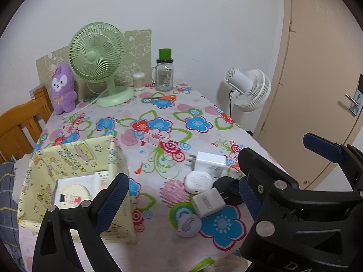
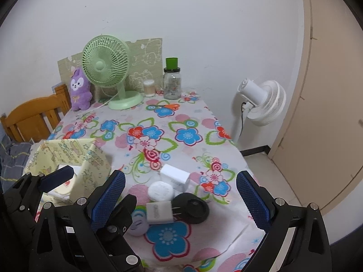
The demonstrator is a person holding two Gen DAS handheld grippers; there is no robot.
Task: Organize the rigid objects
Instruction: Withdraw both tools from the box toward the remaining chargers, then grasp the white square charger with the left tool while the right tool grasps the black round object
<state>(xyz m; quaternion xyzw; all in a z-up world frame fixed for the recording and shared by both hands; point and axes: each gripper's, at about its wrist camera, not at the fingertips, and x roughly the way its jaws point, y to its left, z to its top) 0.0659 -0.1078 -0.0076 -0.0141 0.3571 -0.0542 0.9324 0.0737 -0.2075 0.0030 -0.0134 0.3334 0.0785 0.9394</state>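
Several small items lie bunched on the flowered tablecloth: a large white charger (image 1: pixel 209 162) (image 2: pixel 175 175), a round white earbud case (image 1: pixel 198 181) (image 2: pixel 161 190), a small white plug adapter (image 1: pixel 207 202) (image 2: pixel 158 213), a black round disc (image 1: pixel 226 188) (image 2: pixel 192 207) and a lilac round tag (image 1: pixel 189 224) (image 2: pixel 137 225). To their left stands a yellow fabric box (image 1: pixel 74 156) (image 2: pixel 68 149) that holds a white packet (image 1: pixel 74 192). My left gripper (image 1: pixel 181 195) hovers open and empty between box and cluster. Just above the cluster, my right gripper (image 2: pixel 180 200) is open and empty too.
At the back are a green desk fan (image 1: pixel 97 52), a purple plush (image 1: pixel 62 88), a glass jar with a green lid (image 1: pixel 164 74), a small cup (image 1: pixel 138 80) and orange scissors (image 1: pixel 168 97). A wooden chair (image 1: pixel 20 122) stands left. Beyond the table's right edge stand a white fan (image 1: pixel 249 88) and a door (image 1: pixel 317 68).
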